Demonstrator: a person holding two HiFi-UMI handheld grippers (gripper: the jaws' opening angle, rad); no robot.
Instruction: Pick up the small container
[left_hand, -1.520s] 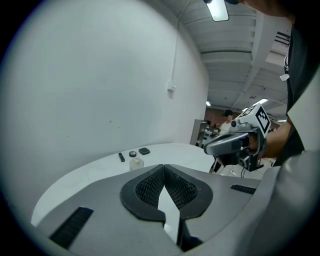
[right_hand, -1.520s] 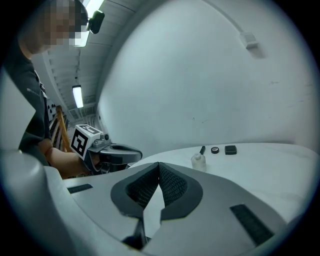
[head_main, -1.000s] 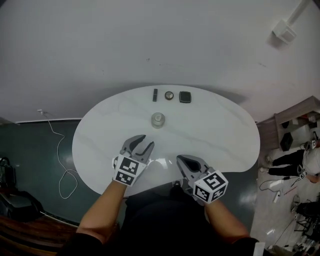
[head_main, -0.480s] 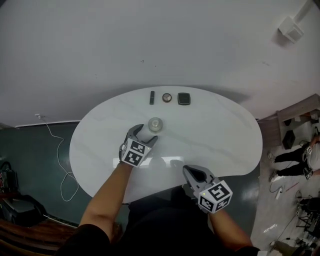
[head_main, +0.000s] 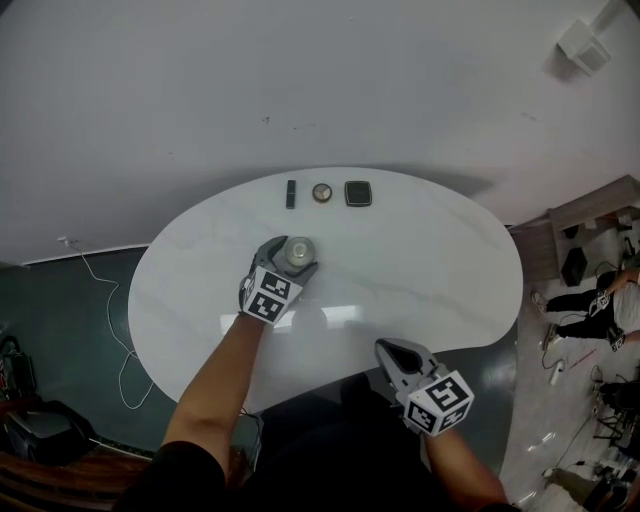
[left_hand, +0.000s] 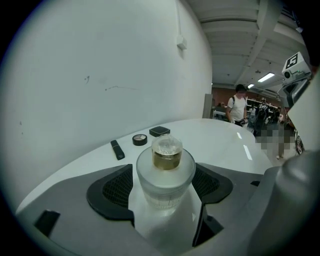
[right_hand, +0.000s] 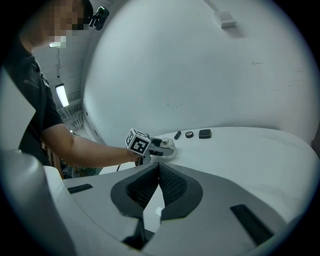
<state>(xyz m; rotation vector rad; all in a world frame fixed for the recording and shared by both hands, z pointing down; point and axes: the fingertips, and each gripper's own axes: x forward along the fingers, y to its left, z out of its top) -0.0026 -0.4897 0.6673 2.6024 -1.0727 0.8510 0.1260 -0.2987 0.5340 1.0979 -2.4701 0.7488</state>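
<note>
- L gripper (head_main: 285, 266): jaws wide apart, have just been opening; small container (left_hand: 165, 176) stands btwn them, pads (left_hand: 112, 192) just beside its sides, not clamped on it
- Small container: frosted glass jar w/ gold neck + clear stopper, upright on white table (head_main: 440, 270), roughly mid-table, nearer the far edge than the person
- R gripper (head_main: 391, 349): jaws together, nothing btwn them; it is over the table's near edge, well apart from the container, pointing fwd and down
- Along the far edge by the wall, in a row: slim black bar (head_main: 291, 193), round compact (head_main: 322, 192), black square case (head_main: 358, 192); all apart from the container
- Bkgd of L gripper view: person in white shirt (left_hand: 239, 107) standing well beyond the table
</note>
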